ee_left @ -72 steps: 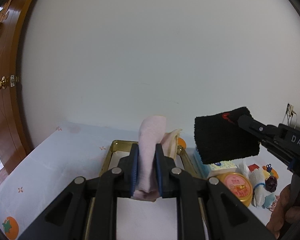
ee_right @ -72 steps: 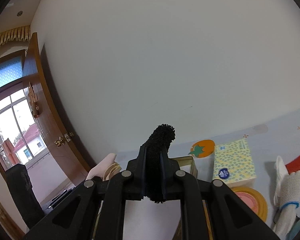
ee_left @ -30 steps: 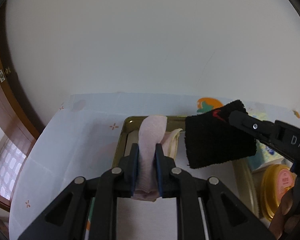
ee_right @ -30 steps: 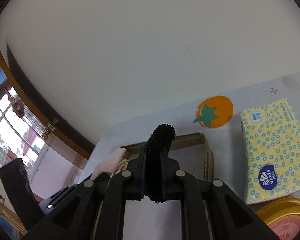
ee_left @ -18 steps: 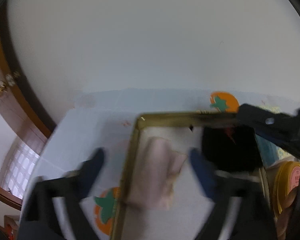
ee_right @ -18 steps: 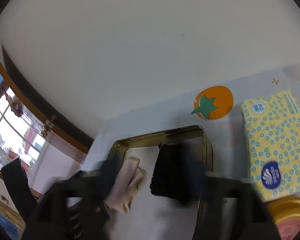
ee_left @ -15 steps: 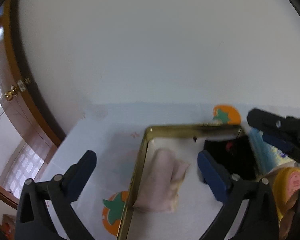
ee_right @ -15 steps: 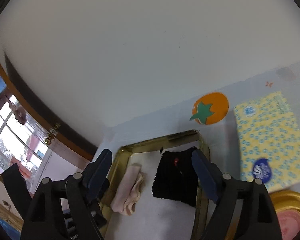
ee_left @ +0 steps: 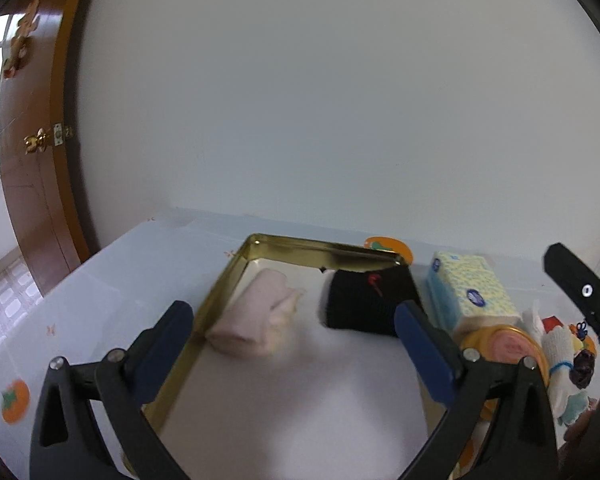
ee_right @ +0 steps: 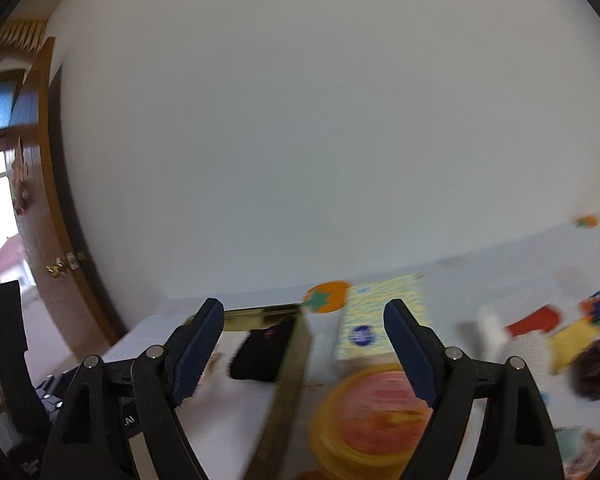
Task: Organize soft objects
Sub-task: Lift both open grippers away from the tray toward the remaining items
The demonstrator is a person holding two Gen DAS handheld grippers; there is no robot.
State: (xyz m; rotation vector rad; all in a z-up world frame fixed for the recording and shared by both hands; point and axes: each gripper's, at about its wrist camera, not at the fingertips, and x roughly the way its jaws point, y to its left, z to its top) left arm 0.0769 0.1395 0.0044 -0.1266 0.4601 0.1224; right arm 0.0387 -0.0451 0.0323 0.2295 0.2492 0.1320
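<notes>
A rolled pink cloth (ee_left: 249,315) and a folded black cloth (ee_left: 365,299) lie side by side in the far part of a gold metal tray (ee_left: 300,247). My left gripper (ee_left: 294,320) is open and empty, held above the near part of the tray. My right gripper (ee_right: 303,322) is open and empty, over the tray's right edge; the black cloth (ee_right: 262,349) and tray rim (ee_right: 290,384) show in its view. One finger of the right gripper (ee_left: 580,286) reaches in at the right of the left wrist view.
A yellow tissue pack (ee_left: 470,292) lies right of the tray, with a round yellow tin (ee_left: 508,350) in front of it. White knit gloves (ee_left: 558,360) and small toys lie further right. A wall stands behind; a wooden door (ee_left: 32,160) is at the left.
Both grippers opened and let go: the pink cloth and the black cloth now lie in the tray. Both grippers have since drawn back and up, empty.
</notes>
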